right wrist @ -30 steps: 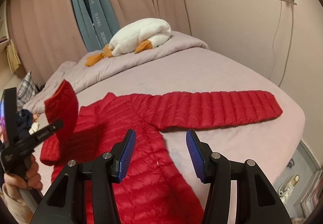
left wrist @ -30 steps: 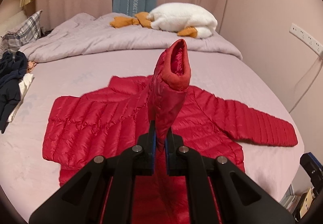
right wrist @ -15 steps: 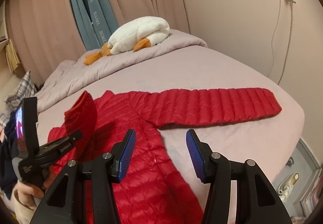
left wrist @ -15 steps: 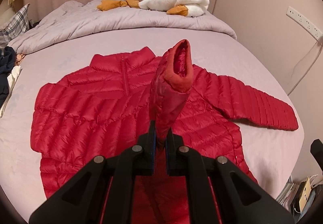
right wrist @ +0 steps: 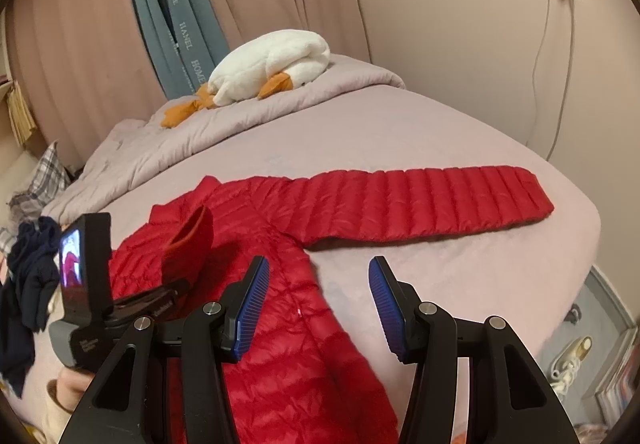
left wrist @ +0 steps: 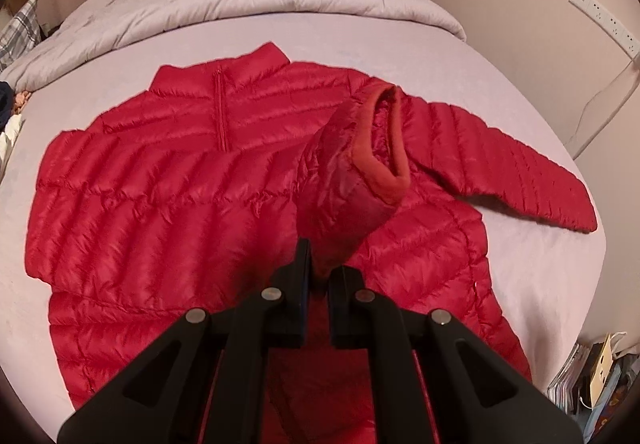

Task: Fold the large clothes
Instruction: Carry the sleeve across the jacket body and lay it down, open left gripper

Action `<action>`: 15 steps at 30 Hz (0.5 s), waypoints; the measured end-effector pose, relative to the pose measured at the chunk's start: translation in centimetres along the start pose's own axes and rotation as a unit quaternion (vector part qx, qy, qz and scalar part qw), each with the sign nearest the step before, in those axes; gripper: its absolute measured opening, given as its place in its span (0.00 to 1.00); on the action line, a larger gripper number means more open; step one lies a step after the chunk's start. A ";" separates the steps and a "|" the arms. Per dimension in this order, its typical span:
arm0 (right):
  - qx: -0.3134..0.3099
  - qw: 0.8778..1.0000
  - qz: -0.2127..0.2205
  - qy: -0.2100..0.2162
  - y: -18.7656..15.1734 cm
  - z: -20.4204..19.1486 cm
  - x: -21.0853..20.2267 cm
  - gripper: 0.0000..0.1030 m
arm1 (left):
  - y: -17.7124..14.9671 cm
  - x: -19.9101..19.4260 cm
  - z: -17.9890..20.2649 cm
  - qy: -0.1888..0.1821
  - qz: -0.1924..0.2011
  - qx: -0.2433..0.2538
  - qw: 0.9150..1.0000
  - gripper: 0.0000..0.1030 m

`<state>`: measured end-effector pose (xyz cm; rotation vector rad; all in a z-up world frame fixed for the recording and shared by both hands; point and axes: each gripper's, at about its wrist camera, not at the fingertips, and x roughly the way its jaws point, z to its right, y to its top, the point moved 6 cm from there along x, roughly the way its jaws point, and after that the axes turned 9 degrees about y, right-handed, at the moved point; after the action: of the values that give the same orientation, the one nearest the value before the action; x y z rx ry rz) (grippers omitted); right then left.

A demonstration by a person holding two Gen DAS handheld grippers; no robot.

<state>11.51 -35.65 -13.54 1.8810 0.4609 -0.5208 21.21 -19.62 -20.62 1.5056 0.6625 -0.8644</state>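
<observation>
the left gripper [left wrist: 318,276], fingers clamped on the sleeve [left wrist: 352,172], has come lower over the jacket [left wrist: 160,196] spread mid-bed [left wrist: 400,52]; the cuff now tilts right. right gripper [right wrist: 316,308] unmoved, fingers apart, empty.

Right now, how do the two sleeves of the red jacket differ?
The left sleeve is lifted off the bed and folded over the jacket's body, while the right sleeve lies flat and straight out to the side. The left sleeve is pinched in the shut left gripper; the right sleeve is untouched, with the right gripper open and holding nothing. The left sleeve's cuff gapes open; the right sleeve's lies flat. Both are red and quilted.
</observation>
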 end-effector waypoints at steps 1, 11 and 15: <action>0.000 1.000 0.000 0.000 0.0 0.0 0.0 0.52 | -0.1 0.1 0.1 0.000 -0.003 0.000 1.000 0.07; 0.007 1.000 -0.001 -0.003 -0.3 0.4 -0.2 0.52 | -0.8 1.6 0.5 -0.004 -0.025 0.002 1.000 0.08; 0.009 1.000 -0.001 -0.004 -0.3 0.6 -0.2 0.52 | -1.1 2.0 0.7 -0.003 -0.031 0.004 1.000 0.09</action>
<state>11.08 -36.10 -13.79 1.8947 0.4540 -0.5361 21.36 -20.36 -22.92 1.4966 0.7046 -0.9189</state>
